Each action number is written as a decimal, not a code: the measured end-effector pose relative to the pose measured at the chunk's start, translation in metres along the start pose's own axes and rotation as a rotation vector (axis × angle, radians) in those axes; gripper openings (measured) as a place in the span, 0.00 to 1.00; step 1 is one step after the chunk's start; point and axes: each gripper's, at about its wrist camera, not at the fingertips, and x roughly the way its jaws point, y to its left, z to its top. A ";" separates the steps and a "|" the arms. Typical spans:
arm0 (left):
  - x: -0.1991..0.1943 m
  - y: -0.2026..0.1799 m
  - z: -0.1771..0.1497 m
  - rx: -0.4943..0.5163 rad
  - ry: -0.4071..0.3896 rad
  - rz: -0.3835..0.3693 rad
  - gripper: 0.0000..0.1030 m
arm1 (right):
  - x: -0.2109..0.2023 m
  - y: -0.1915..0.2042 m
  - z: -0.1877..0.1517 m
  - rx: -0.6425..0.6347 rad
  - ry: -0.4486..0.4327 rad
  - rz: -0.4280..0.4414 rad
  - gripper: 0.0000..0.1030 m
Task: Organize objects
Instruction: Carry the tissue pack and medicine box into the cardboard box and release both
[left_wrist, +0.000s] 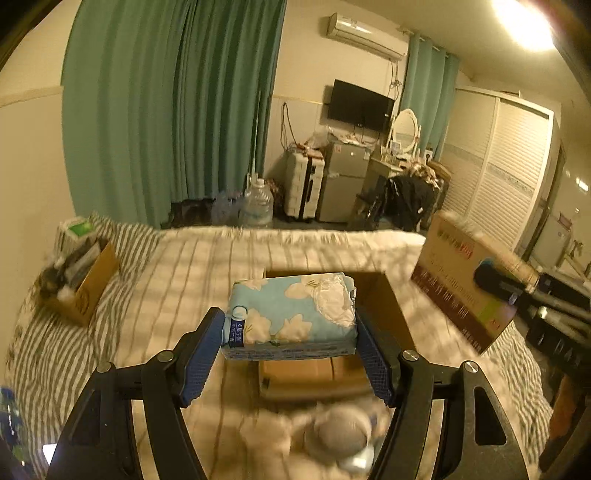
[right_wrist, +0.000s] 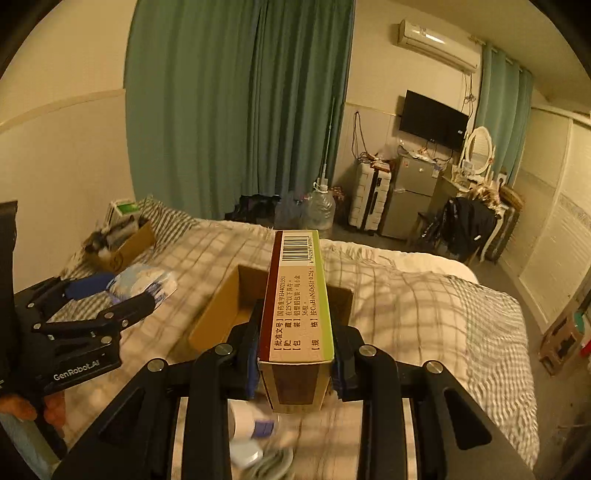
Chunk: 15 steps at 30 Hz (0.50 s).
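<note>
My left gripper (left_wrist: 291, 332) is shut on a blue floral tissue pack (left_wrist: 291, 314) and holds it above an open cardboard box (left_wrist: 380, 314) on the striped bed. My right gripper (right_wrist: 295, 350) is shut on a long medicine box (right_wrist: 299, 295) with a barcode, held over the same cardboard box (right_wrist: 229, 302). The right gripper with the medicine box (left_wrist: 465, 280) shows at the right of the left wrist view. The left gripper (right_wrist: 114, 291) with the tissue pack (right_wrist: 144, 280) shows at the left of the right wrist view.
A second cardboard box (left_wrist: 81, 284) full of items sits at the bed's far left corner. A small white bottle (right_wrist: 251, 424) and a grey round object (left_wrist: 343, 428) lie on the bed below the grippers. Beyond the bed stand water jugs (left_wrist: 258, 203), a suitcase and a fridge.
</note>
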 end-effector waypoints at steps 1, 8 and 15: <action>0.010 -0.003 0.005 -0.003 0.003 -0.003 0.69 | 0.010 -0.003 0.005 0.006 0.005 0.012 0.27; 0.111 -0.016 0.005 -0.026 0.044 0.046 0.69 | 0.108 -0.038 0.002 0.096 0.055 0.056 0.27; 0.170 -0.015 -0.028 0.011 0.110 -0.011 0.72 | 0.177 -0.050 -0.033 0.133 0.145 0.105 0.28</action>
